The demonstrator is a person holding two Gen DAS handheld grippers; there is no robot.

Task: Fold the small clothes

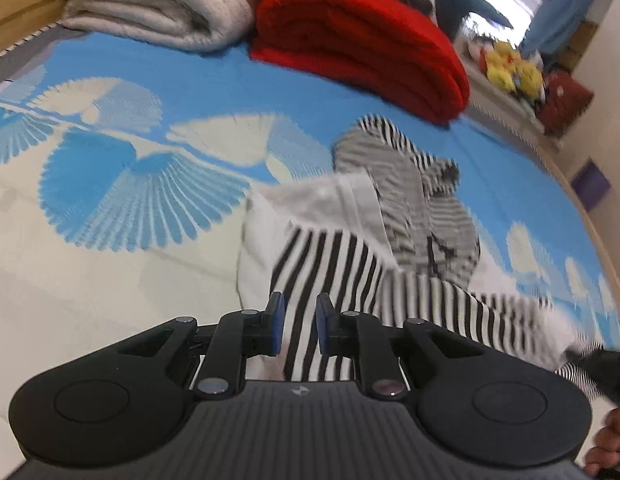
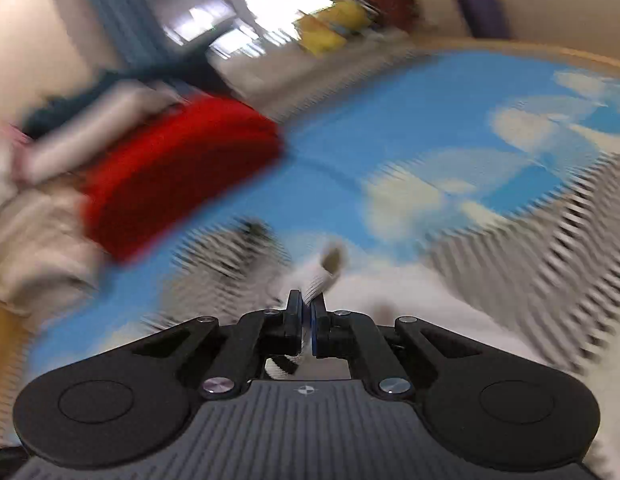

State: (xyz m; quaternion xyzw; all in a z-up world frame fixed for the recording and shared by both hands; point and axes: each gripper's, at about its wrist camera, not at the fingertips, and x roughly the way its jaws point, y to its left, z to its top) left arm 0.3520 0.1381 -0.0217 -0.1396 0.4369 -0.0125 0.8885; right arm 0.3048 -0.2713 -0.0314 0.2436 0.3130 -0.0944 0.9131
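The soft striped garment (image 1: 330, 264), black and white with a plain white part, is lying crumpled on the blue and cream bed cover (image 1: 122, 184). The left gripper (image 1: 300, 328) is standing slightly apart over the striped cloth. The right gripper (image 2: 306, 316) is pinching a white ribbed edge (image 2: 322, 276). At 12 o'clock a thick red blanket (image 1: 358, 40) is lying folded.

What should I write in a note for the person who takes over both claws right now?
Left claw: jaws a little apart over the striped garment; whether they grip it is unclear.
Right claw: shut on a white fabric edge of the garment.
The garment lies crumpled on the blue bedspread, near the red blanket.
Done: one edge is gripped.
Left: spread the garment flat, then fold it.
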